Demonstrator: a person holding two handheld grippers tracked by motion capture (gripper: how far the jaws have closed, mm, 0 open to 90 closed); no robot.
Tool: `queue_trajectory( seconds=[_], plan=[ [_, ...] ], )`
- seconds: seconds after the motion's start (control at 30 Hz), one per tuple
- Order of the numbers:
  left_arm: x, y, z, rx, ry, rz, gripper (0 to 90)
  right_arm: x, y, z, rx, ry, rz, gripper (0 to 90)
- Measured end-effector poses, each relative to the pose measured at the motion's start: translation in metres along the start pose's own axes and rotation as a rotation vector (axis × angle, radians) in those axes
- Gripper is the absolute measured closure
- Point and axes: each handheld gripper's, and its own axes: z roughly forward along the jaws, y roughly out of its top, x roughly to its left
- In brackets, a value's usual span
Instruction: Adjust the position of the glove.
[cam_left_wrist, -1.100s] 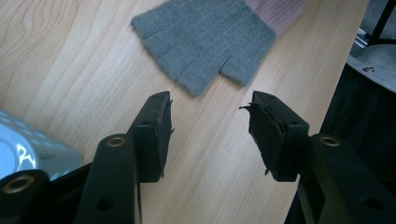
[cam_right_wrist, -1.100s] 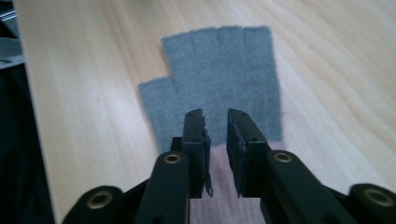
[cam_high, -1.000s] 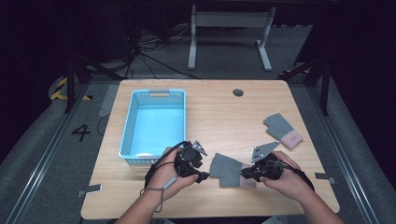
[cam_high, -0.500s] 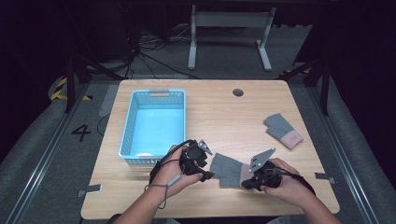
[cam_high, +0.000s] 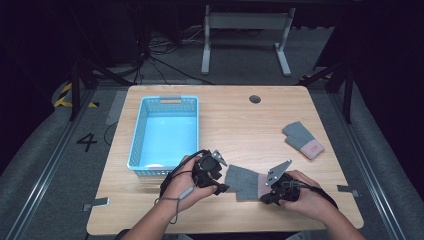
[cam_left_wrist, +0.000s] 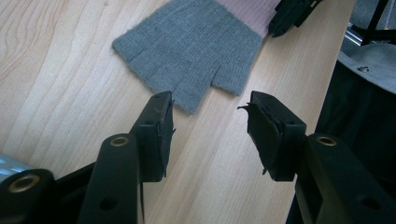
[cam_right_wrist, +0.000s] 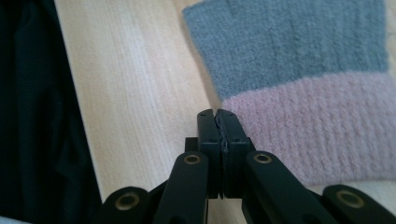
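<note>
A grey fingerless glove (cam_high: 242, 182) with a pink cuff lies flat near the table's front edge, between my two grippers. My left gripper (cam_high: 222, 187) is open at the glove's finger end; in the left gripper view (cam_left_wrist: 208, 121) its jaws stand just short of the glove (cam_left_wrist: 196, 51), with bare wood between them. My right gripper (cam_high: 264, 198) is shut, its tips (cam_right_wrist: 217, 114) at the near corner of the pink cuff (cam_right_wrist: 317, 126). No fabric shows between its jaws. The right gripper (cam_left_wrist: 289, 14) also shows at the cuff in the left gripper view.
A second grey glove with a pink cuff (cam_high: 302, 140) lies at the right of the table. A light blue basket (cam_high: 135, 145) stands at the left, close to my left hand. The table's front edge is just behind both hands. A cable hole (cam_high: 255, 99) sits at the back.
Both hands have shifted slightly around the near glove, the right gripper dropping lower beside the cuff. The glove has barely moved.
</note>
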Motion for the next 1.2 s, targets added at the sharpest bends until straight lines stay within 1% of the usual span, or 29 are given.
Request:
queue_trajectory(
  seconds=[0.07,0.1,0.13,0.27,0.43,0.5,0.53,0.57,0.6,0.63,0.7,0.8,0.83,0.87,0.9,1.03,1.2],
  plan=[
    [0.000,0.000,0.000,-0.001,0.000,-0.001,51.5,-0.001,-0.001,0.000,-0.001,-0.004,-0.001,89.3],
    [0.000,0.000,0.000,-0.002,0.001,0.003,51.5,-0.002,-0.001,0.000,-0.004,-0.007,0.005,89.3],
    [0.000,0.000,0.000,-0.003,0.001,-0.003,51.5,-0.004,-0.002,0.000,-0.010,-0.015,0.010,89.3],
    [0.000,0.000,0.000,-0.002,0.005,-0.002,51.3,-0.008,-0.004,-0.001,-0.020,-0.033,0.017,89.3],
    [0.001,-0.001,0.000,0.000,0.004,-0.002,51.1,-0.007,-0.004,-0.001,-0.020,-0.031,0.018,89.3],
    [0.001,-0.001,-0.001,-0.003,0.005,0.000,50.9,-0.006,-0.003,-0.005,-0.036,-0.017,0.017,89.2],
    [0.001,-0.001,-0.001,-0.011,0.008,-0.010,50.9,-0.005,-0.002,-0.008,-0.048,-0.014,0.020,89.2],
    [0.001,-0.001,-0.001,-0.011,0.008,-0.010,50.9,-0.005,-0.002,-0.008,-0.048,-0.014,0.020,89.2],
    [0.001,-0.001,-0.002,-0.011,0.010,-0.010,50.9,-0.005,-0.002,-0.010,-0.060,-0.019,0.018,89.1],
    [0.001,-0.001,-0.003,-0.016,0.009,-0.012,50.9,-0.004,-0.001,-0.016,-0.077,-0.025,0.025,88.6],
    [0.001,-0.001,-0.004,-0.021,0.010,-0.013,50.8,-0.004,-0.002,-0.020,-0.097,-0.026,0.040,87.0],
    [0.001,-0.001,-0.004,-0.022,0.011,-0.012,50.7,-0.004,-0.002,-0.024,-0.106,-0.031,0.050,84.9],
    [0.001,-0.001,-0.004,-0.022,0.012,-0.013,50.6,-0.005,-0.002,-0.026,-0.114,-0.036,0.051,84.6],
    [0.001,-0.001,-0.004,-0.020,0.011,-0.014,50.3,-0.006,-0.003,-0.030,-0.141,-0.053,0.066,83.3],
    [0.001,-0.001,-0.004,-0.020,0.011,-0.014,50.4,-0.007,-0.003,-0.031,-0.155,-0.063,0.067,82.9],
    [0.000,-0.001,-0.004,-0.021,0.012,-0.013,50.1,-0.009,-0.006,-0.039,-0.213,-0.117,0.099,81.1],
    [0.001,-0.002,-0.004,-0.019,0.013,-0.014,50.1,-0.014,-0.008,-0.048,-0.280,-0.174,0.132,80.4]
  ],
)
